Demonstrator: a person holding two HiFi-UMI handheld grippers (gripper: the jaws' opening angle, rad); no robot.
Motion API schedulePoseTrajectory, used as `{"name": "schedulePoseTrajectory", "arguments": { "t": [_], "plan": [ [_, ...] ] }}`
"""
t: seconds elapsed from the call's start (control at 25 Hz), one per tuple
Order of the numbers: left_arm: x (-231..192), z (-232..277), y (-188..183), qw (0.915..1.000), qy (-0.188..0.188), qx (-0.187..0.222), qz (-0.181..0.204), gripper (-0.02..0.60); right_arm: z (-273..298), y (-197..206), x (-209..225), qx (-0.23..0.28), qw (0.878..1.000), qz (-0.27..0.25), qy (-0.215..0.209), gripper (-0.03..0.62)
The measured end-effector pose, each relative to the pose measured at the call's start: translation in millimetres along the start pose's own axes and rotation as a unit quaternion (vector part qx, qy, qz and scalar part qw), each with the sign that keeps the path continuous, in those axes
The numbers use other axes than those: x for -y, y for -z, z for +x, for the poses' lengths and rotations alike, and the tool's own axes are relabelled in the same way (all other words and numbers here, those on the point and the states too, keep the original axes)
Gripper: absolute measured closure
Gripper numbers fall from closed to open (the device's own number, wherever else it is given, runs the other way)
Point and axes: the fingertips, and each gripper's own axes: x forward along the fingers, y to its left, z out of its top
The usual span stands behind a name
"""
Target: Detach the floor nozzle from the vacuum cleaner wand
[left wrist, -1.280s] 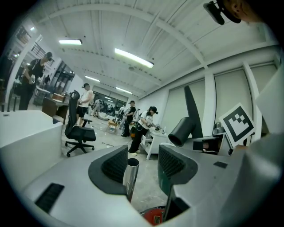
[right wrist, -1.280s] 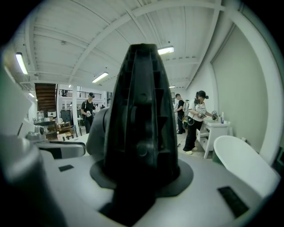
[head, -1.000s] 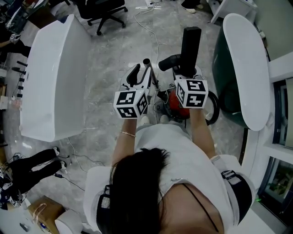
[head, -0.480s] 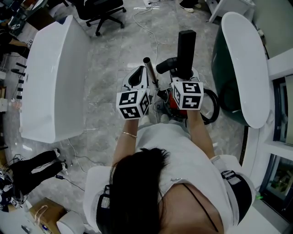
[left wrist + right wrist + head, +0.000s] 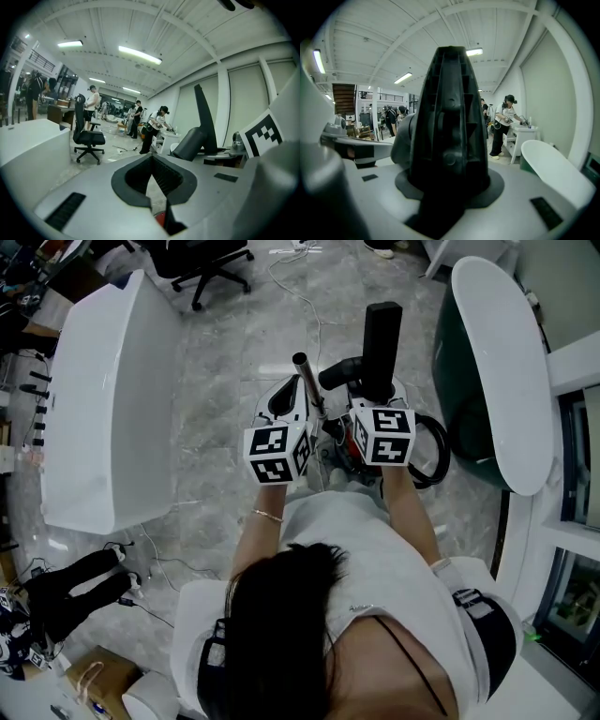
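Observation:
My right gripper (image 5: 373,397) (image 5: 450,180) is shut on the black floor nozzle (image 5: 382,334) (image 5: 449,117), which stands upright between its jaws with its dark grey neck (image 5: 341,371) pointing left. The metal wand (image 5: 307,382) rises just left of it, its open end bare and apart from the nozzle. My left gripper (image 5: 282,397) (image 5: 151,164) sits beside the wand on its left. Its jaws have just been closing and are now shut with nothing between them. The nozzle (image 5: 205,117) also shows at the right of the left gripper view.
The vacuum's red body (image 5: 360,454) and black hose (image 5: 439,457) lie below the grippers on the marble floor. A white table (image 5: 112,399) stands at the left, a white oval top (image 5: 497,362) at the right, an office chair (image 5: 216,263) and cables beyond.
The left gripper's jaws have gone from open to shut beside the wand. The right gripper and the nozzle have barely moved.

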Motion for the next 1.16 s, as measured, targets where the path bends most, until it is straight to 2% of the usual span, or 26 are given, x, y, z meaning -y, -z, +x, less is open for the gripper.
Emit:
{"name": "schedulePoseTrajectory", "arguments": {
  "t": [1.16],
  "plan": [
    [-26.1, -2.3, 5.7, 0.9992, -0.04, -0.006, -0.006, 0.578, 21.5, 6.6, -18.0, -0.018, 0.999, -0.03, -0.007, 0.413]
  ]
}}
